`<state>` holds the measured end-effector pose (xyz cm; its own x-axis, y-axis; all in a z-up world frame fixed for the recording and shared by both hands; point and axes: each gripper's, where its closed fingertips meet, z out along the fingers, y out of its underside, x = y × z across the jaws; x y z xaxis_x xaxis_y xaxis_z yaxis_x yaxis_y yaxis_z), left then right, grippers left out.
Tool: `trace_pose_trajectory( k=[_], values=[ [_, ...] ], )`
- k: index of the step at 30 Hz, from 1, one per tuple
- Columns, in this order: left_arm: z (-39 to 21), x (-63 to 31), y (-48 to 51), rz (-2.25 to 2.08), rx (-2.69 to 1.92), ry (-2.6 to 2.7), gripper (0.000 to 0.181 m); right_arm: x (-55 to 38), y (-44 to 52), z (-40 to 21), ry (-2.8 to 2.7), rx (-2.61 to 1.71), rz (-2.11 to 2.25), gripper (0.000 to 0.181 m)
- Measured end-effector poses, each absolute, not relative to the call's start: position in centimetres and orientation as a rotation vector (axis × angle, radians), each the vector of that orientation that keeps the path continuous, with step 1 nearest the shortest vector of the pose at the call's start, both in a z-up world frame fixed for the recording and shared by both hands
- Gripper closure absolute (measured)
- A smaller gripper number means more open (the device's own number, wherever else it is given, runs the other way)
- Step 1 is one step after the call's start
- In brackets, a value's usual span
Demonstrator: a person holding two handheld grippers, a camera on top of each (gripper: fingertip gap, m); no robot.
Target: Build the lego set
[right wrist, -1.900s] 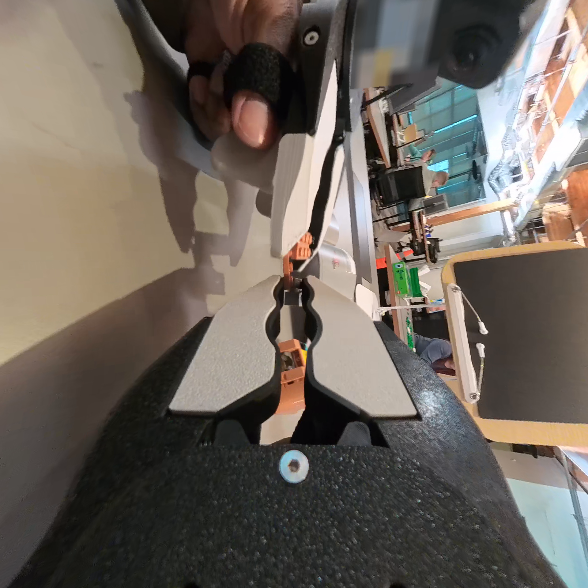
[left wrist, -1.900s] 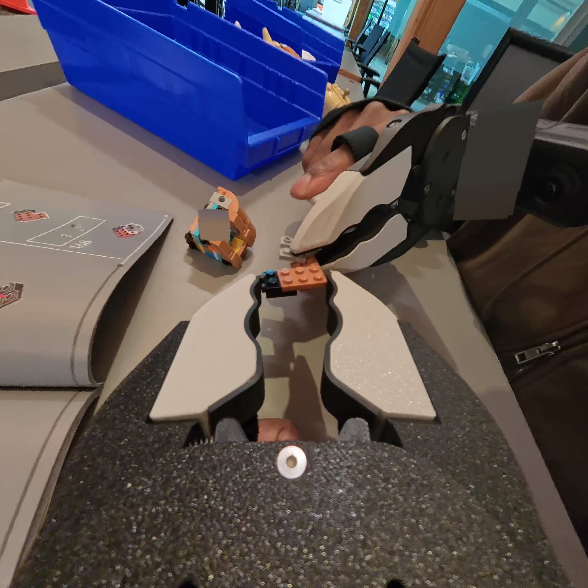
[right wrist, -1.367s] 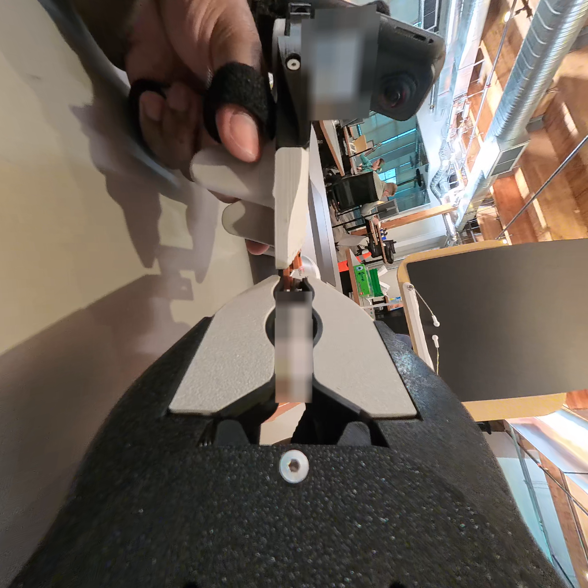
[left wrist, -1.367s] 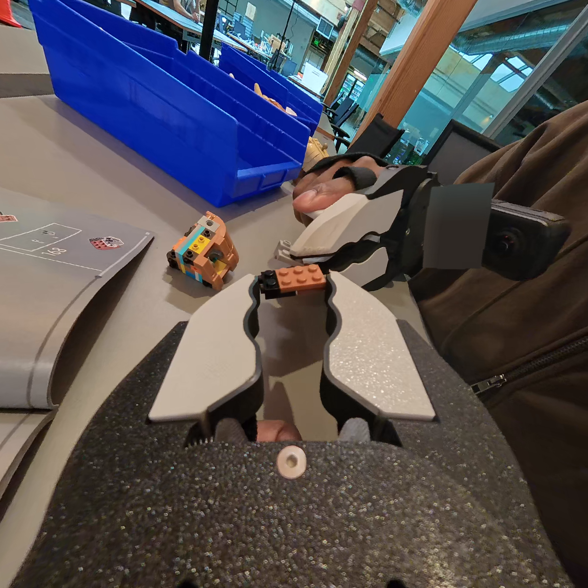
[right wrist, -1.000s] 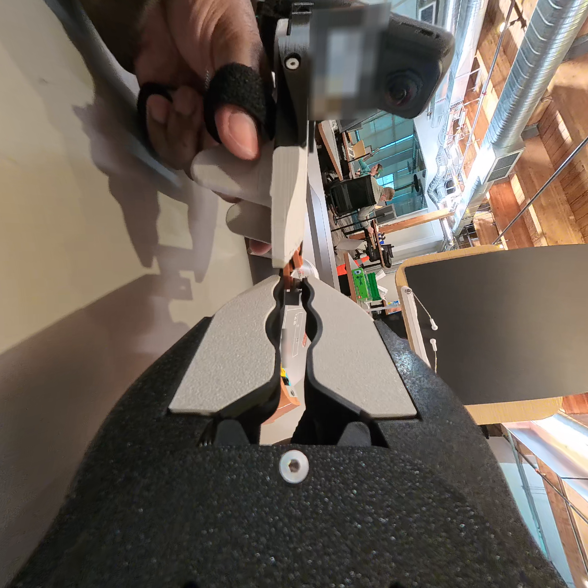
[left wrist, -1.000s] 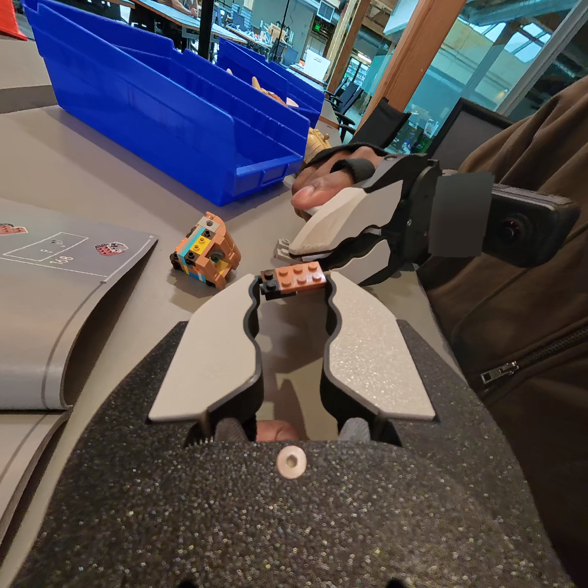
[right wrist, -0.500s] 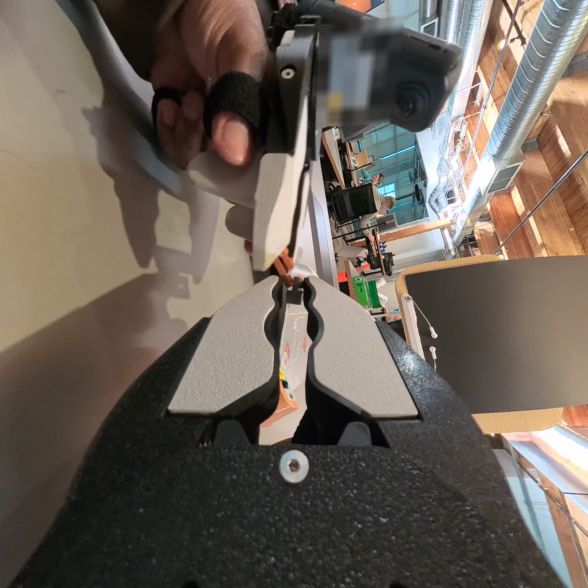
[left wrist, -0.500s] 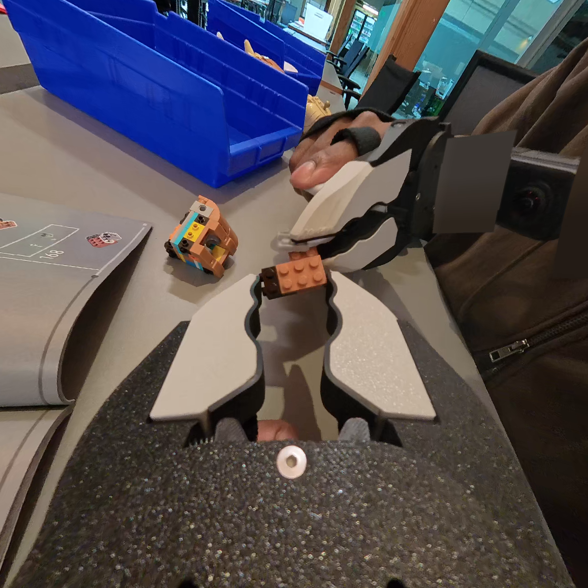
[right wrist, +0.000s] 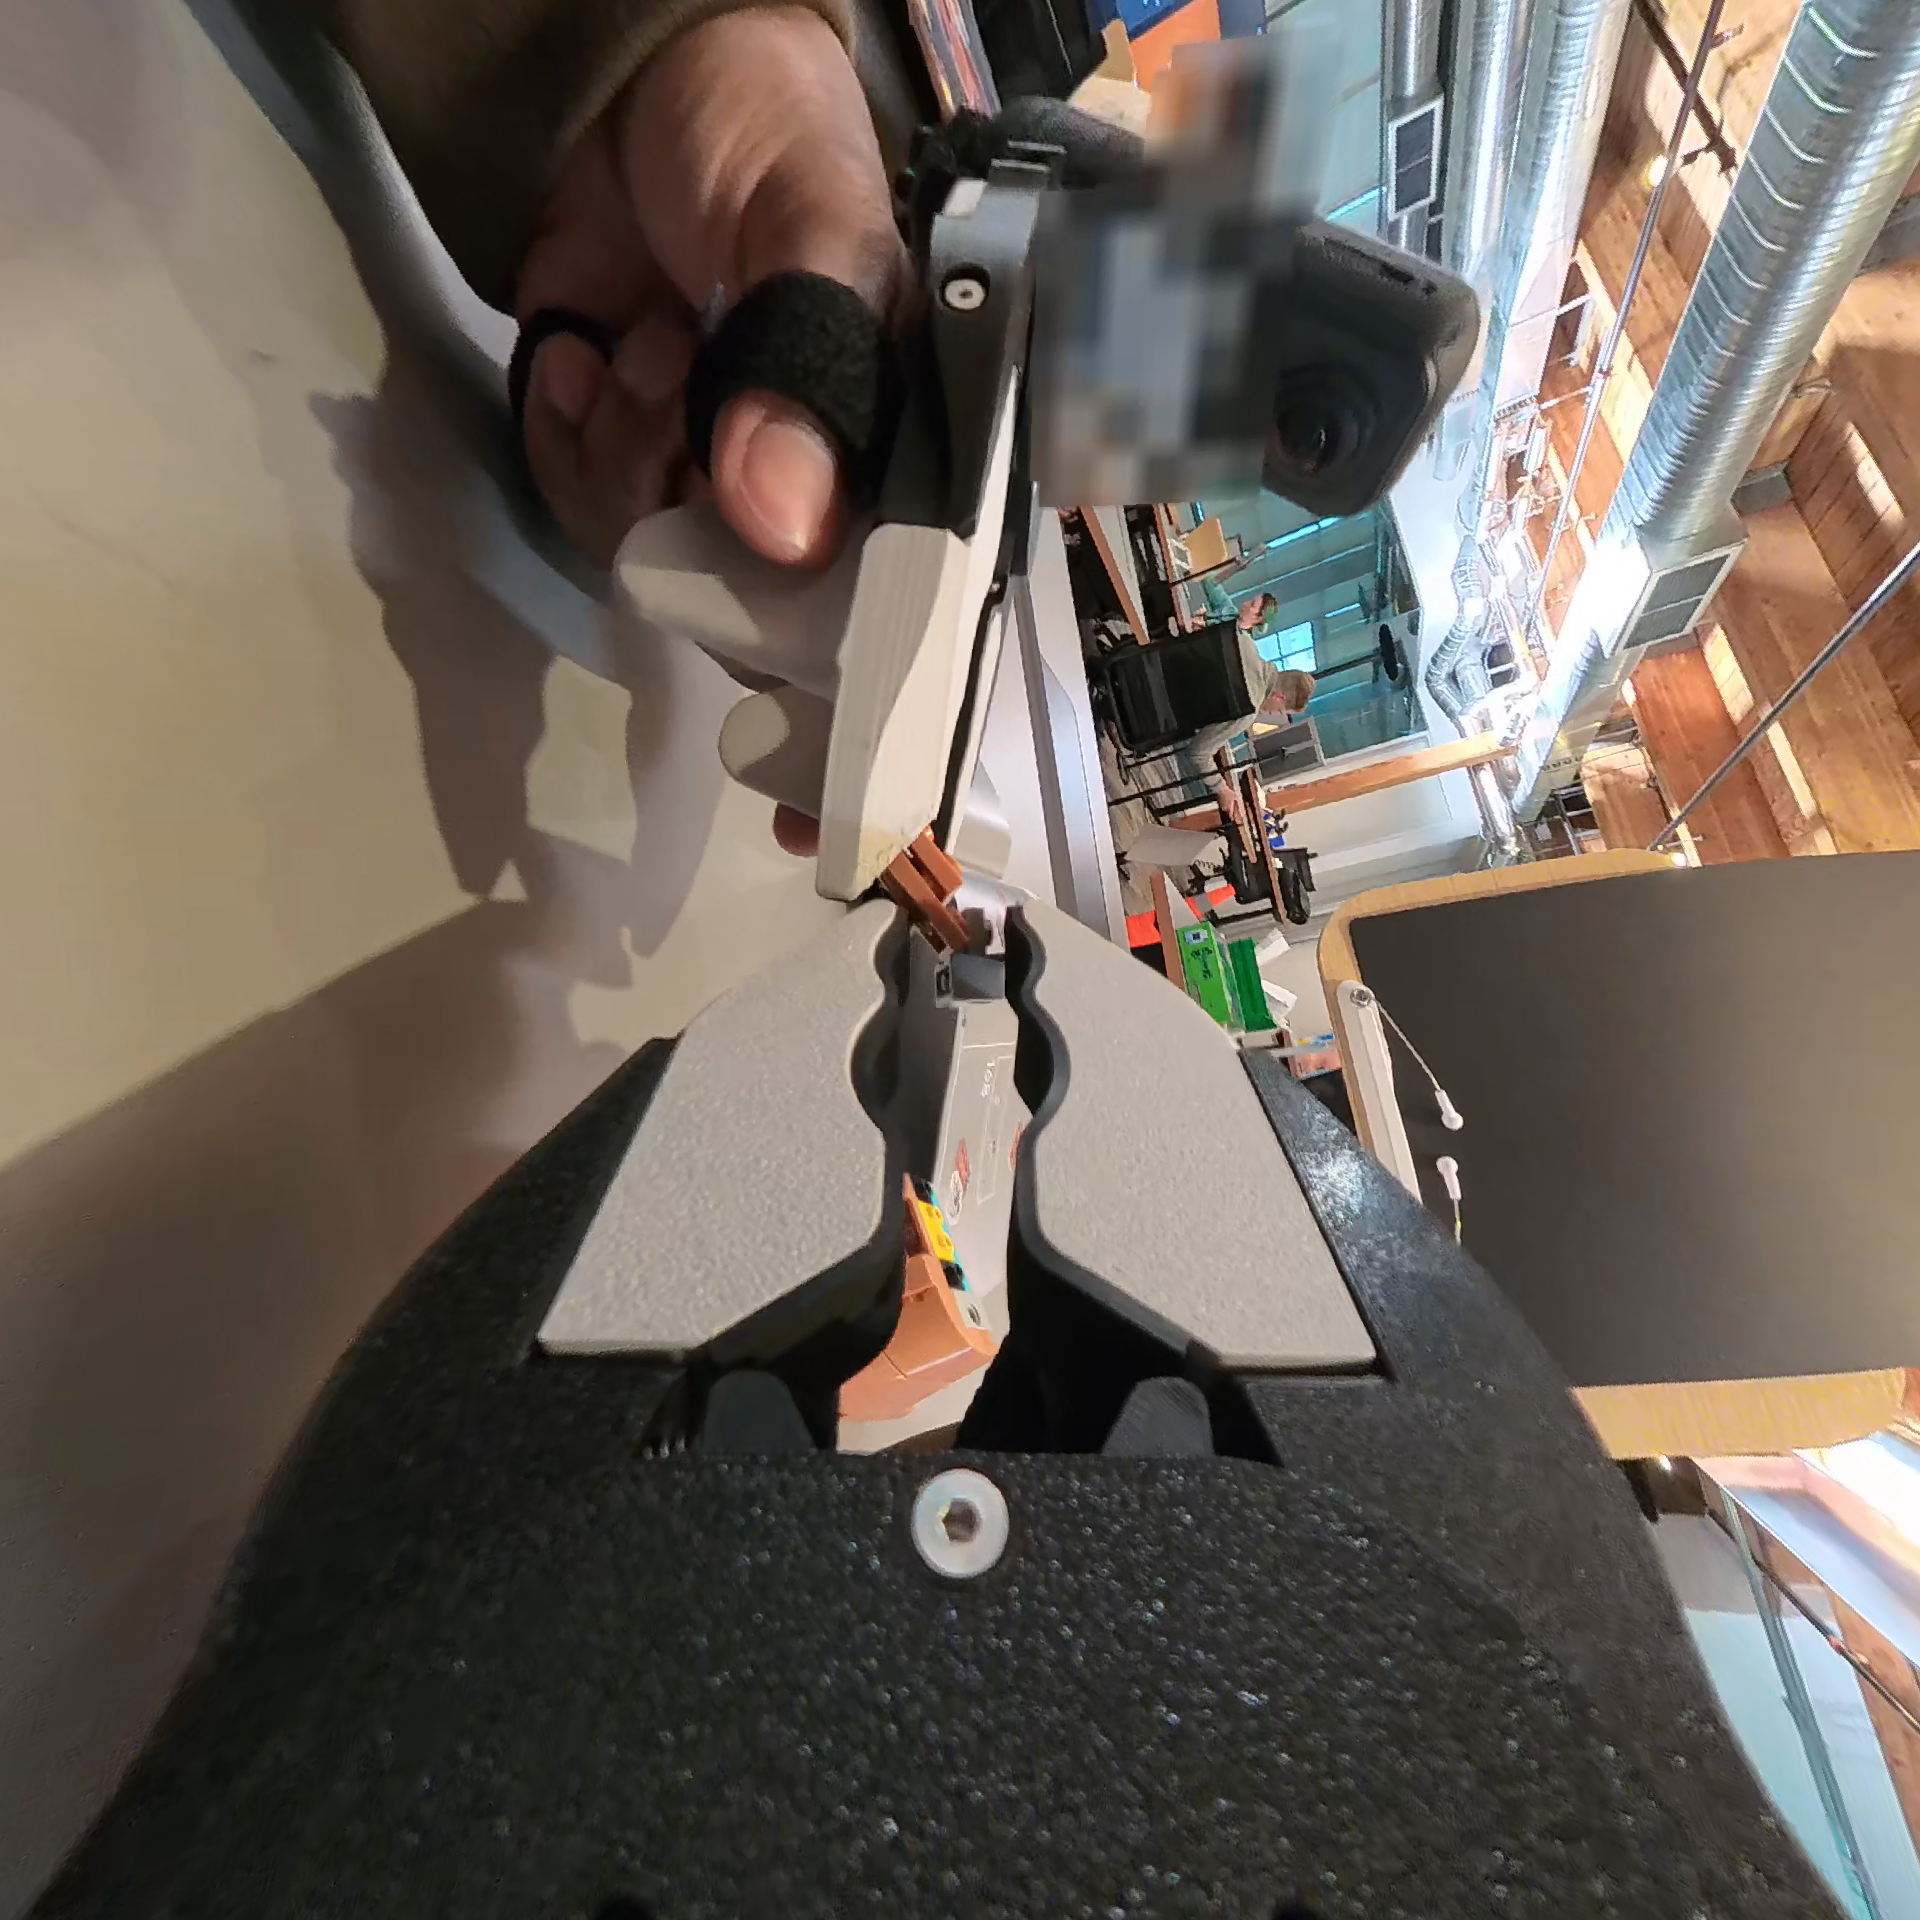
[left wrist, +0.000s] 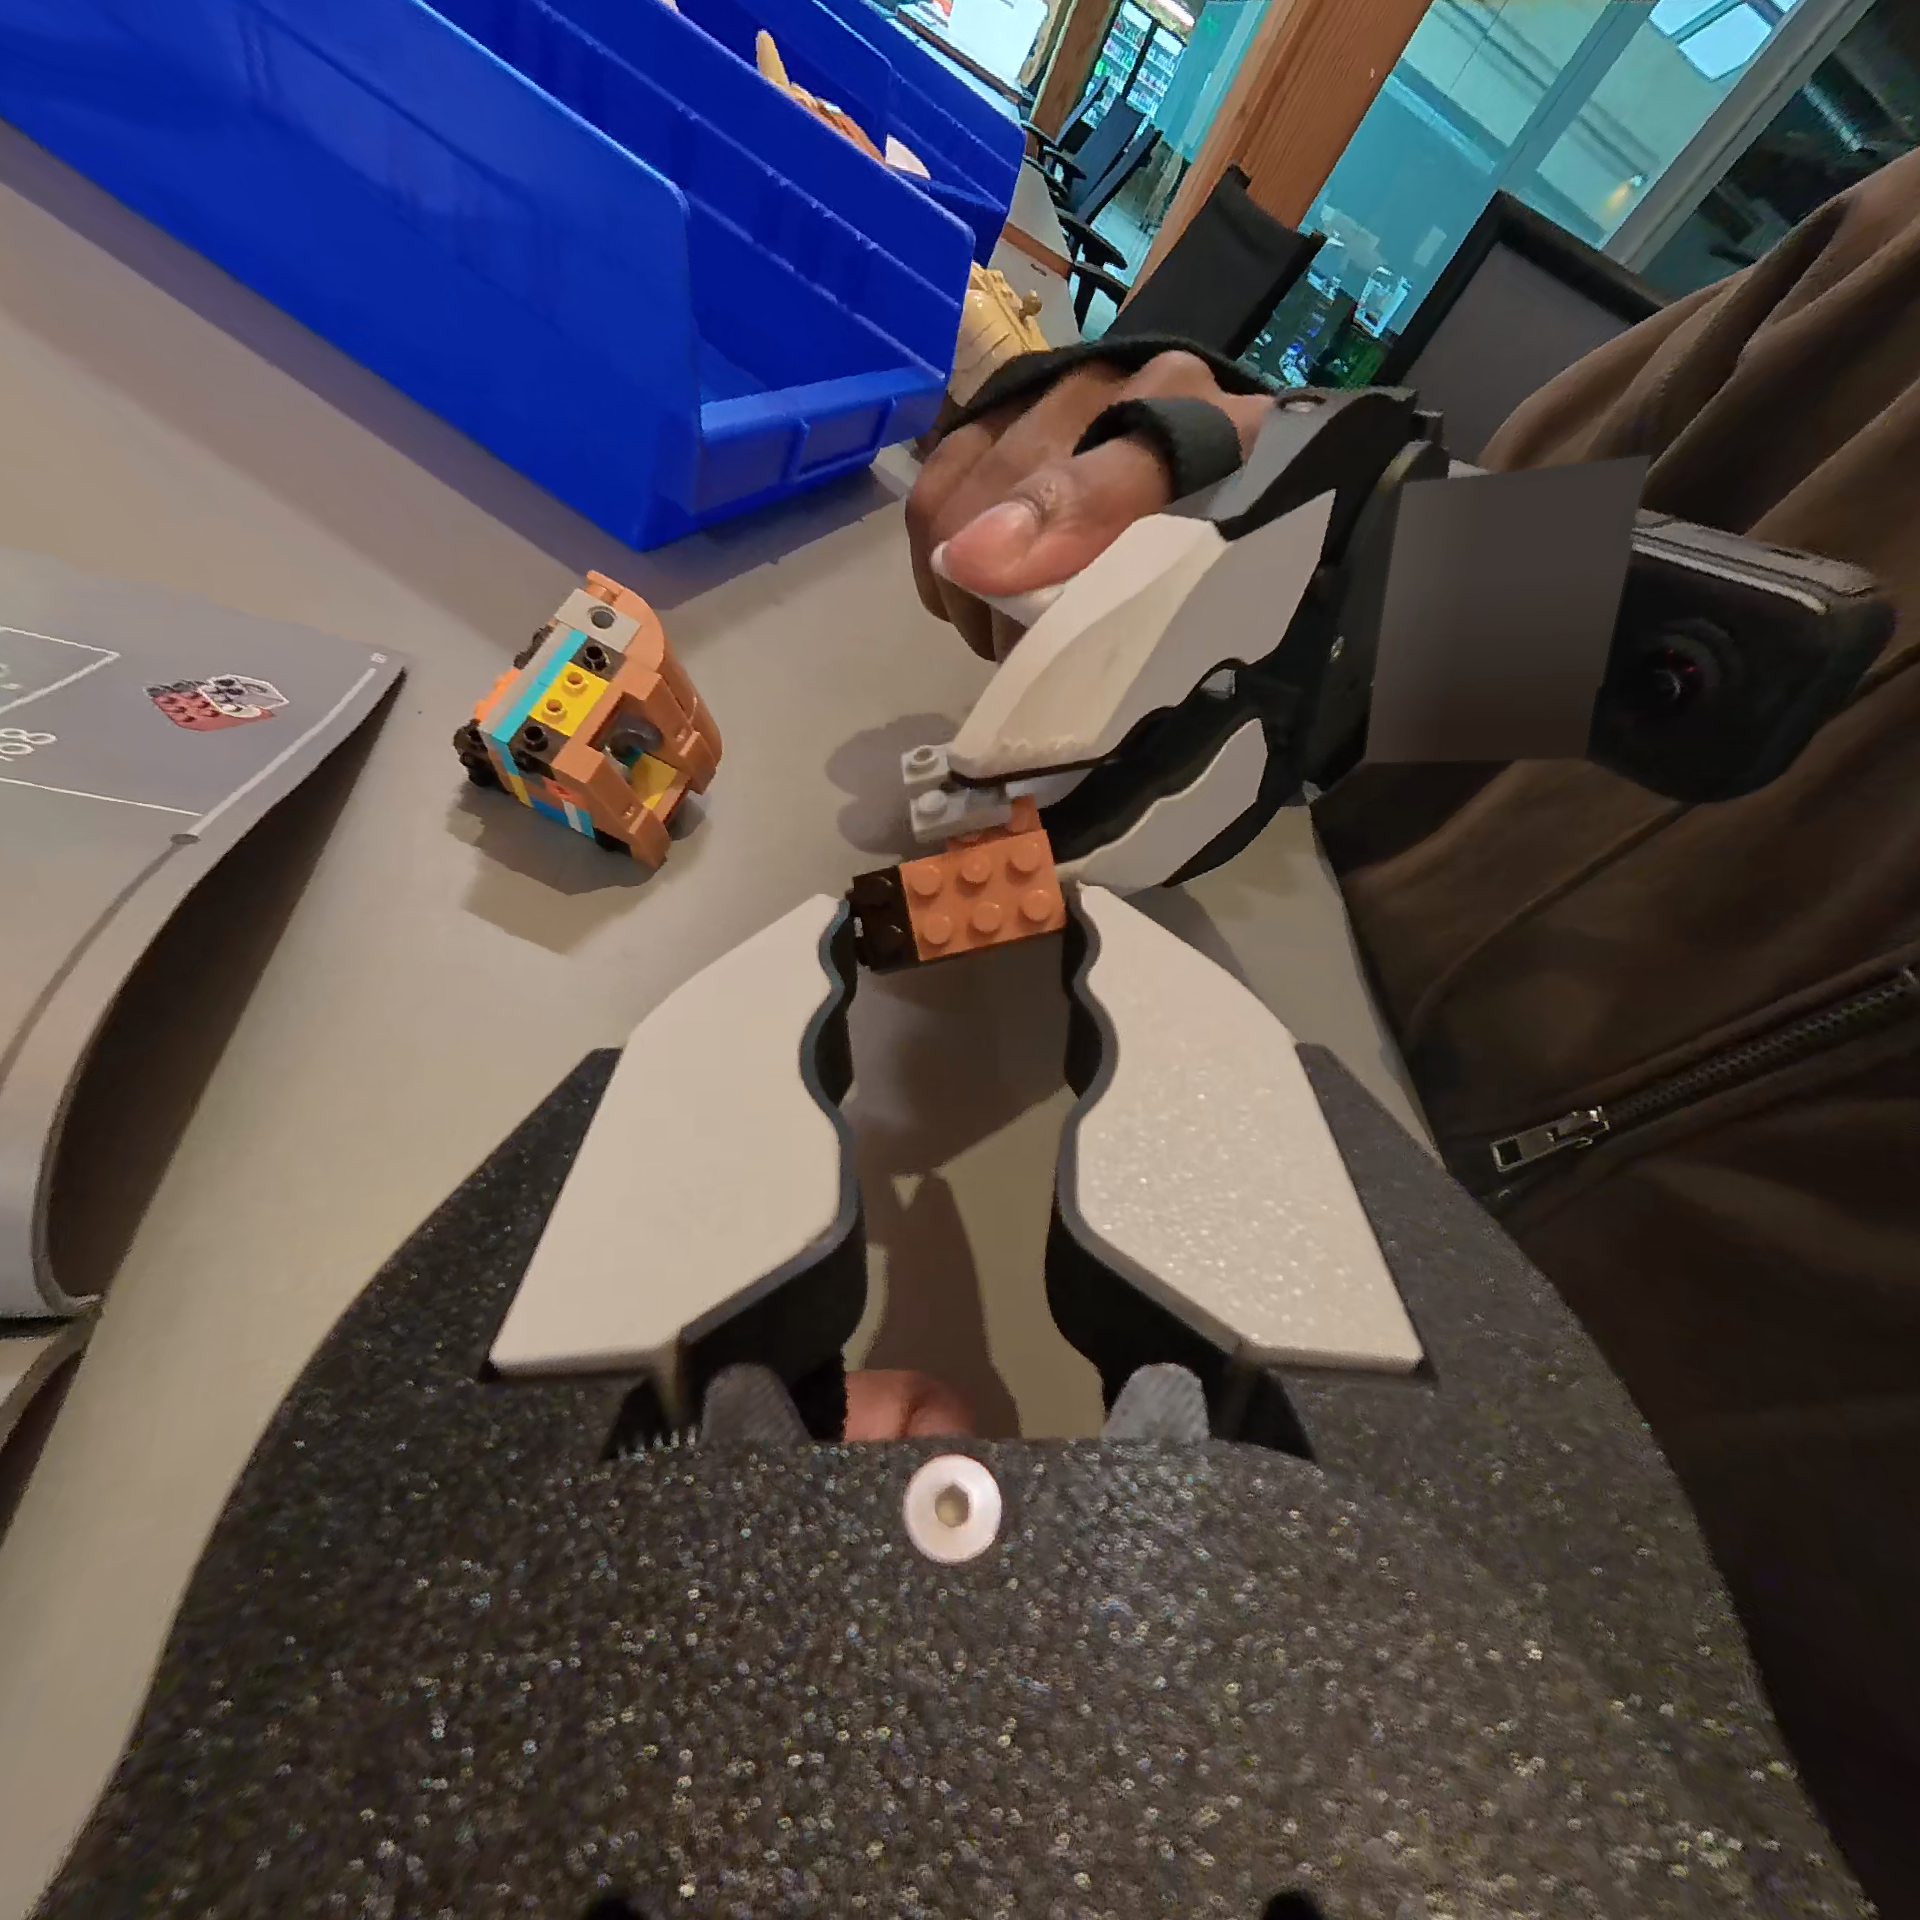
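Both grippers clamp bricks: left gripper [left wrist: 961, 914] orange brick [left wrist: 982, 902], right gripper [left wrist: 1013, 800] grey piece [left wrist: 940, 798] atop

Each hand-held gripper [left wrist: 961, 914] has a speckled black foam-textured body [left wrist: 935, 1662], one silver hex screw [left wrist: 953, 1507] and pale grey wavy-edged fingers [left wrist: 717, 1122] (black-lined inside). The person wears a brown zip-up jacket [left wrist: 1662, 987] and black finger loops [left wrist: 1164, 442].

An orange-brown brick [left wrist: 982, 902] with a black piece on its left end is held off the tabletop, studs up. A small grey piece [left wrist: 940, 798] sits just above it, touching. A multicoloured lego block [left wrist: 592, 732] lies tilted nearby.
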<state>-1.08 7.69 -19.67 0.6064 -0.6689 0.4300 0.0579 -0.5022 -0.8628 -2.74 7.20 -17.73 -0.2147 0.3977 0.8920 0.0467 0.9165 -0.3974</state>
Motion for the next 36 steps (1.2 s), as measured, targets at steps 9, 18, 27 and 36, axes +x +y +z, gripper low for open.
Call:
trace_pose_trajectory(
  k=[9, 18, 27, 36],
  values=[
    [-20.3, -0.7, 7.0, -1.04, -1.965, 0.492, 0.143, -2.5, 6.4, -18.6, -1.824, -0.293, 0.348, 0.167],
    [-20.9, -0.3, 6.3, -1.097, -2.021, 0.504, 0.143, -2.1, 5.7, -19.3, -1.885, -0.239, 0.38, 0.168],
    [-21.7, 0.1, 5.7, -1.072, -2.074, 0.565, 0.143, -1.6, 5.3, -20.1, -1.967, -0.211, 0.415, 0.173],
    [-20.7, -1.2, 6.2, -0.888, -2.0, 0.63, 0.14, -2.1, 6.3, -20.3, -1.995, -0.415, 0.525, 0.173]
  ],
)
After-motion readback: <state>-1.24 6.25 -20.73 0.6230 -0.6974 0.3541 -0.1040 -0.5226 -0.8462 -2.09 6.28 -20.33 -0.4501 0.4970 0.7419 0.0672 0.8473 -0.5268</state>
